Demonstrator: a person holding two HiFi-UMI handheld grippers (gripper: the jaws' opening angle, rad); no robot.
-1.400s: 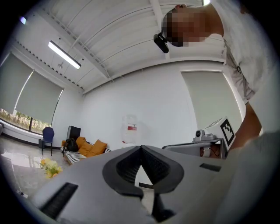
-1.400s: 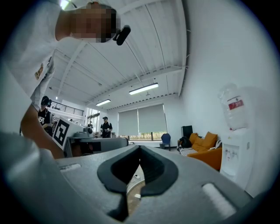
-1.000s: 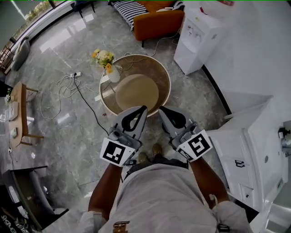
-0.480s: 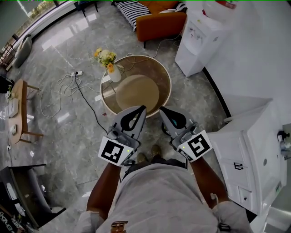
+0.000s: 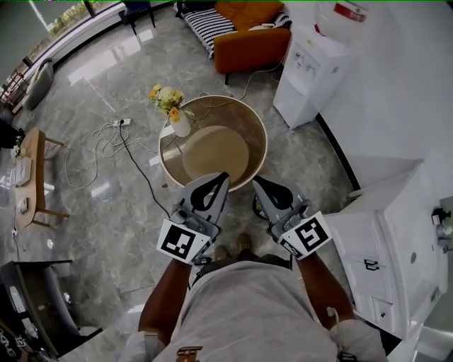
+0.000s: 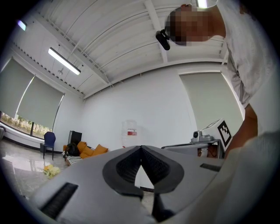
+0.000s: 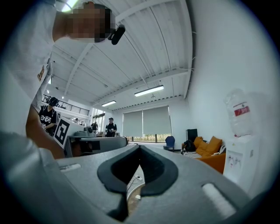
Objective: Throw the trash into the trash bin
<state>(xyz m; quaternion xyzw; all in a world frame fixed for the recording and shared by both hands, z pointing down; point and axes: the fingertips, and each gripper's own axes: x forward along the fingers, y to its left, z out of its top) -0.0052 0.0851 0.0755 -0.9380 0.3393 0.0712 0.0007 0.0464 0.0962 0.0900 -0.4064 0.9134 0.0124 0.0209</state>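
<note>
Stance: standing on the grey marble floor (image 5: pixel 106 212), just short of the round table (image 5: pixel 263 127), and looking steeply down. Holding the left gripper (image 5: pixel 225 176) and the right gripper (image 5: pixel 255 179) side by side ahead of the chest, near each other but apart, both reaching out roughly level and, in the head view, overlapping the table's near rim. Pressing the left jaws tip to tip, with nothing caught between the dark pads. Pressing the right jaws together the same way, likewise empty. Turning the left marker cube (image 5: pixel 177 242) and the right marker cube (image 5: pixel 306 235) up toward the head camera. Failing to make out the trash or the trash bin in any view, so not placing either. Seeing a white vase of yellow flowers (image 5: pixel 173 113) at the table's far left edge. Seeing beyond the table an orange sofa (image 5: pixel 248 42) with a striped cushion (image 5: pixel 209 20), and to its right a white water dispenser (image 5: pixel 311 63) against the wall. Seeing on the floor at the left a power strip (image 5: pixel 119 123) with loose cables, near a small wooden side table (image 5: pixel 32 166). Seeing at the right a white cabinet (image 5: pixel 386 226).
</note>
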